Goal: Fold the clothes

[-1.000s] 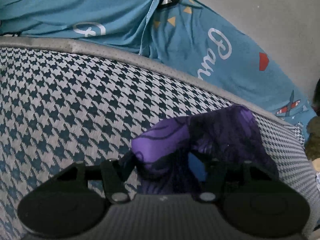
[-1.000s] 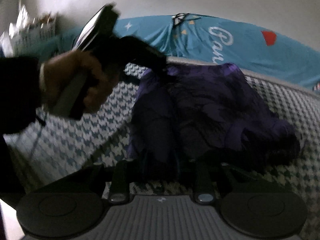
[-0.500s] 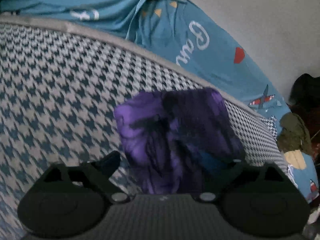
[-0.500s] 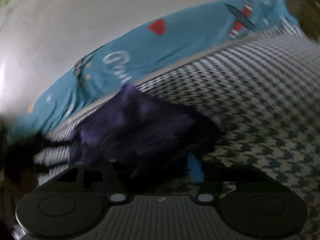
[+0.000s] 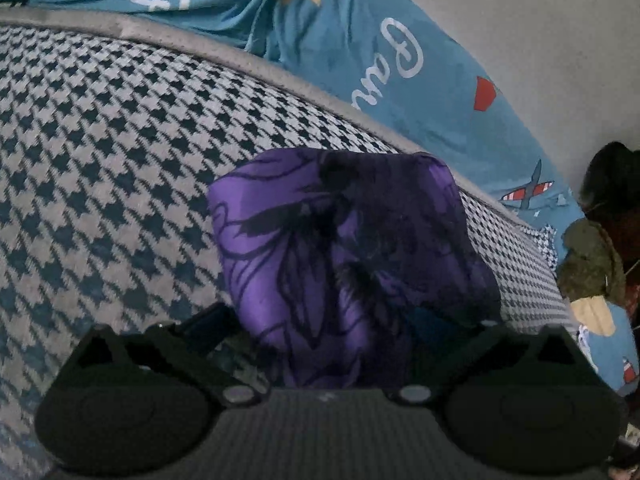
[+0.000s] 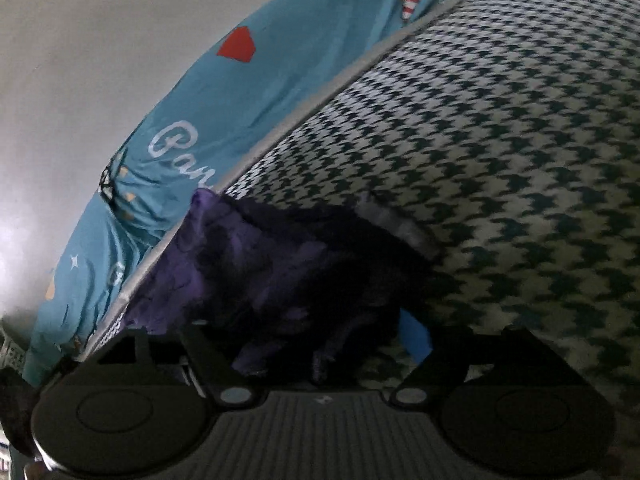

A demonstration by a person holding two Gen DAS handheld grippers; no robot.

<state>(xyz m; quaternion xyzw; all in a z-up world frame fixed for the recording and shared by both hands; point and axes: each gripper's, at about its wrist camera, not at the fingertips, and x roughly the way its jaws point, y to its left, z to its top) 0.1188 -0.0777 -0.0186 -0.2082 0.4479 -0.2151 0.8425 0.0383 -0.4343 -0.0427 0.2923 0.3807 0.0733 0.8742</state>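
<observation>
a houndstooth cover (image 5: 120, 152) in dark teal and pale grey spreads over the bed surface, edged along its far side by a plain grey band (image 5: 224, 52). beyond that band lies a teal printed sheet (image 5: 360, 40) with white cursive lettering, a red pentagon shape (image 5: 485, 94), small yellow triangles and a striped aeroplane (image 5: 528, 190). a pale grey wall (image 5: 540, 20) rises behind it. at the right edge of the left wrist view sits an olive-green bundle (image 5: 592, 264) beside a dark shape (image 5: 612, 176), too dim to identify. in the right wrist view the same cover (image 6: 500, 140), sheet (image 6: 248, 92) and wall (image 6: 80, 60) appear tilted.
</observation>
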